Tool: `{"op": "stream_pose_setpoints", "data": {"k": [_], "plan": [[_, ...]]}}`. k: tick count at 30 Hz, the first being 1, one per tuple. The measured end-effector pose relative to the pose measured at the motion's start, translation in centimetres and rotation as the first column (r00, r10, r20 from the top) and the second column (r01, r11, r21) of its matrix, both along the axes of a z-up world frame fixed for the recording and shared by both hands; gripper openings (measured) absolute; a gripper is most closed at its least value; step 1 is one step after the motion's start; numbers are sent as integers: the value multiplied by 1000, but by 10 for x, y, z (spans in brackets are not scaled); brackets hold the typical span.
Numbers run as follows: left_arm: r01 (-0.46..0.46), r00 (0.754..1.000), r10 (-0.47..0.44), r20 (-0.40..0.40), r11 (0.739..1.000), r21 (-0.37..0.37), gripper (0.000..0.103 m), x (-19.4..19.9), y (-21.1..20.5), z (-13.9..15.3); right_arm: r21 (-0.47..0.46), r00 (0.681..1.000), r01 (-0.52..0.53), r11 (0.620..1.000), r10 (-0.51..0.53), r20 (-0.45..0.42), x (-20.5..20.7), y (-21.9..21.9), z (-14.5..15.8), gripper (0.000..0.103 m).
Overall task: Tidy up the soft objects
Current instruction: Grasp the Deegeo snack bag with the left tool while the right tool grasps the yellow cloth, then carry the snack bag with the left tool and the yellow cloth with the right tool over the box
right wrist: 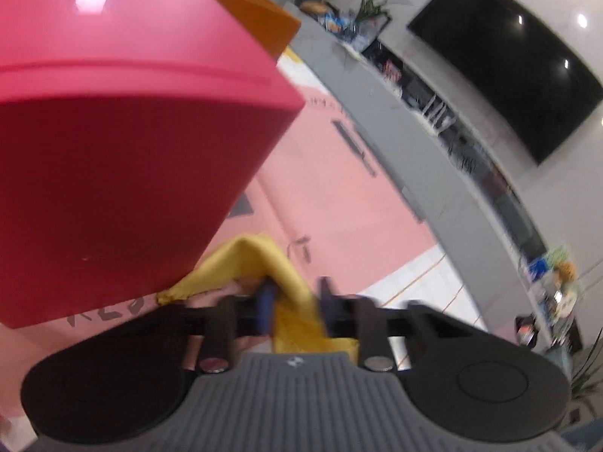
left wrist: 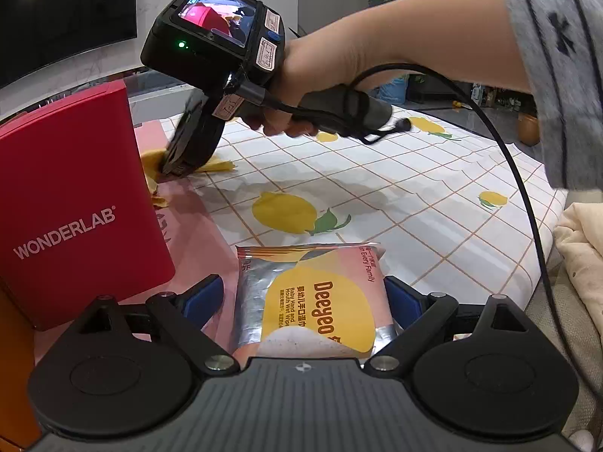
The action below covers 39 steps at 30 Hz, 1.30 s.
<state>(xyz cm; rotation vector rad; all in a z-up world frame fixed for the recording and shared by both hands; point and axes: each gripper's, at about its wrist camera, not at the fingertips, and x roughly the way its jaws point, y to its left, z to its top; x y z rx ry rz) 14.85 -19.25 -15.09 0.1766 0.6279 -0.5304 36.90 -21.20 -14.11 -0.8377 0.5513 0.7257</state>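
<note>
In the left wrist view a flat pack of Deeyeo wet wipes (left wrist: 312, 301) lies between the wide-apart blue pads of my left gripper (left wrist: 303, 299), which is open around it. Farther off, my right gripper (left wrist: 177, 165) is down on a yellow cloth (left wrist: 220, 165) beside the red WONDERLAB box (left wrist: 71, 203). In the right wrist view my right gripper (right wrist: 294, 307) is shut on the yellow cloth (right wrist: 290, 275), whose far end tucks under the red box (right wrist: 124, 132).
A pink sheet (right wrist: 339, 203) lies under the box on a lemon-print tablecloth (left wrist: 395, 196). An orange box (right wrist: 260, 11) stands behind the red one. A cream cloth (left wrist: 584, 241) lies off the table's right edge. A cable (left wrist: 508, 158) trails from the right gripper.
</note>
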Motion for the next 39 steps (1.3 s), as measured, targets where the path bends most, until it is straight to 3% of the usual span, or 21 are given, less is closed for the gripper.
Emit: {"op": "stream_pose_setpoints", "data": {"k": [7, 10, 13, 17, 19, 21, 22, 27, 31, 39], "plan": [[-1, 1000, 1, 6, 1000, -5, 103, 0, 1, -1, 7, 989, 134, 991, -134, -60, -16, -11, 12, 0], [-3, 1000, 3, 8, 1000, -6, 103, 0, 1, 0, 65, 967, 242, 968, -235, -94, -24, -23, 30, 0], [-7, 1000, 7, 7, 1000, -5, 103, -1, 0, 0, 160, 905, 415, 896, -389, -172, -31, -41, 51, 0], [-21, 1000, 21, -1, 1000, -7, 103, -1, 0, 0, 246, 830, 553, 796, -502, -242, -55, -60, 74, 0], [-24, 1000, 24, -8, 1000, -4, 103, -1, 2, 2, 225, 764, 640, 734, -579, -283, -63, -63, 80, 0], [-30, 999, 30, -17, 1000, 1, 101, -1, 1, 3, 223, 667, 737, 638, -632, -396, -78, -78, 84, 0], [-33, 999, 33, -20, 999, 4, 100, -1, 1, 4, 250, 648, 753, 608, -619, -444, -86, -84, 87, 0], [-46, 999, 46, -27, 999, 12, 84, -6, -4, 7, 332, 620, 784, 524, -645, -447, -129, -91, 94, 0], [-69, 997, 69, -19, 997, 17, 80, -9, -4, 8, 360, 583, 812, 460, -674, -454, -141, -94, 88, 0], [-82, 996, 81, 21, 995, 56, 76, -15, -8, 9, 358, 550, 834, 419, -676, -491, -148, -127, 68, 0]]}}
